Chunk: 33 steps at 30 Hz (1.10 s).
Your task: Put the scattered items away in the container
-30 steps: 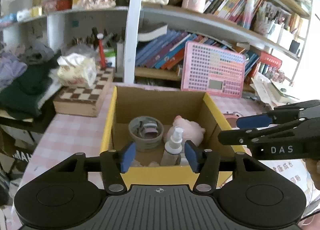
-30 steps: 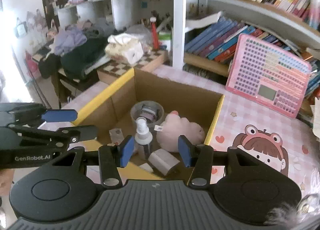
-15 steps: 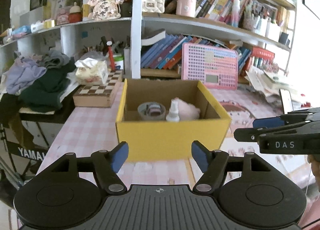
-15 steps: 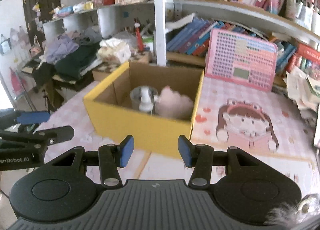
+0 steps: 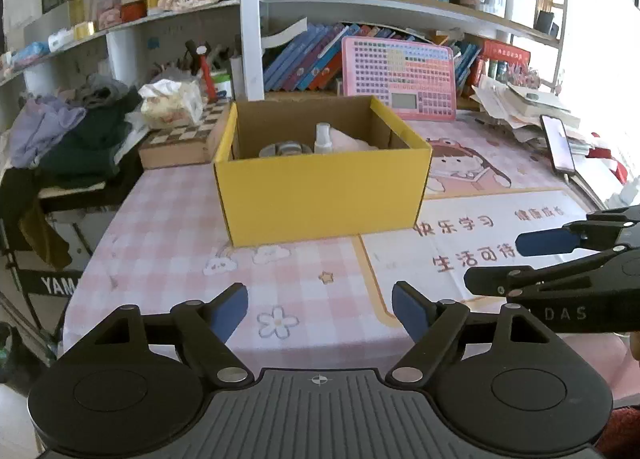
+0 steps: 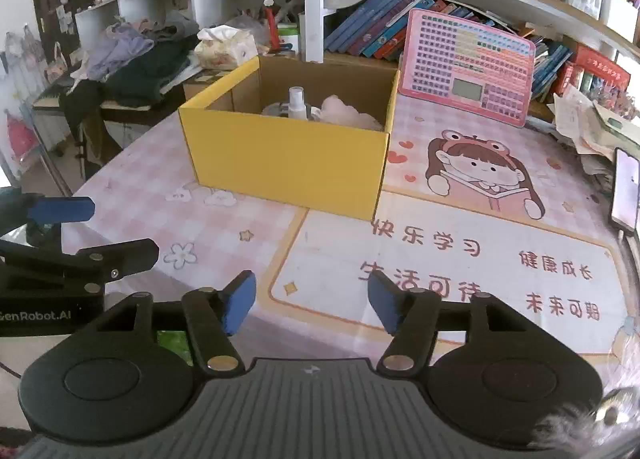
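Note:
A yellow cardboard box [image 5: 320,195] [image 6: 288,163] stands on the pink table. Inside it I see a white spray bottle [image 5: 322,138] [image 6: 297,102], a pink plush toy [image 5: 352,142] [image 6: 346,113] and a grey round tin [image 5: 284,149]. My left gripper [image 5: 320,309] is open and empty, well back from the box above the table's near edge. My right gripper [image 6: 311,301] is open and empty, also back from the box. Each gripper shows in the other's view: the right one [image 5: 560,263] at the right, the left one [image 6: 76,235] at the left.
A pink cartoon mat [image 6: 460,219] covers the table's right half. A pink keyboard toy [image 6: 466,67] leans against books behind the box. A chessboard box [image 5: 180,139] with tissues and a clothes pile [image 5: 80,131] lie at the left. A phone [image 5: 557,143] and papers are at the right.
Both grippers have pulled back and away from the box, from over its opening to the table's near edge. Both stayed open and empty. The box contents have not moved.

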Each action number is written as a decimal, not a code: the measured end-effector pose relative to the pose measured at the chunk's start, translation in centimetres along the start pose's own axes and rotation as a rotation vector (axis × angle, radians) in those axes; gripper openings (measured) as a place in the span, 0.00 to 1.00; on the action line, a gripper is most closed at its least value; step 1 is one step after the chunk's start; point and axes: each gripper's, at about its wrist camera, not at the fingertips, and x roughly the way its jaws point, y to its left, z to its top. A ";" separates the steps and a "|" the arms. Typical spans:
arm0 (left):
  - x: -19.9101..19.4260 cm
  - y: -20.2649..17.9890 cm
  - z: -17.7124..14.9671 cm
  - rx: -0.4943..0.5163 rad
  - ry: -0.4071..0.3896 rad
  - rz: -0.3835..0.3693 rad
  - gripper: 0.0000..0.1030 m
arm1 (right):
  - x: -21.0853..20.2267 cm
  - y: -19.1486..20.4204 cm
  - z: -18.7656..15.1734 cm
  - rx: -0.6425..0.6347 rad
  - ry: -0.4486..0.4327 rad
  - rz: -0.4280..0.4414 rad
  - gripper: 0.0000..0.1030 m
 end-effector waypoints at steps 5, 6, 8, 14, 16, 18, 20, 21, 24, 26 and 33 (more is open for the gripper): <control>-0.3 -0.3 -0.9 -0.001 0.027 0.011 0.85 | -0.6 0.1 -0.9 0.024 0.003 -0.022 0.67; -0.3 -0.2 -1.0 -0.003 0.033 0.013 0.85 | -0.6 0.1 -1.1 0.032 0.008 -0.025 0.68; -0.3 -0.2 -1.2 -0.008 0.045 0.023 0.87 | -0.7 0.1 -1.4 0.046 0.016 -0.030 0.73; -0.5 0.4 -1.7 -0.040 0.069 0.031 0.88 | -1.0 0.4 -1.9 0.069 0.029 -0.033 0.81; -0.6 0.5 -1.8 -0.045 0.071 0.026 0.88 | -1.2 0.5 -1.9 0.069 0.028 -0.035 0.82; -0.6 0.5 -1.9 -0.047 0.075 0.021 0.88 | -1.3 0.6 -2.0 0.066 0.027 -0.035 0.83; -0.6 0.4 -1.9 -0.045 0.077 0.014 0.88 | -1.4 0.7 -2.1 0.060 0.026 -0.037 0.83; -0.6 0.4 -1.9 -0.043 0.077 0.011 0.88 | -1.4 0.7 -2.1 0.058 0.027 -0.037 0.83; -0.6 0.2 -1.9 -0.038 0.078 0.013 0.90 | -1.5 0.8 -2.2 0.060 0.028 -0.044 0.84; -0.6 0.2 -1.8 -0.039 0.080 0.011 0.96 | -1.5 0.7 -2.2 0.066 0.029 -0.048 0.84; -0.4 0.2 -1.7 -0.045 0.087 -0.005 0.98 | -1.5 0.4 -2.3 0.071 0.036 -0.057 0.84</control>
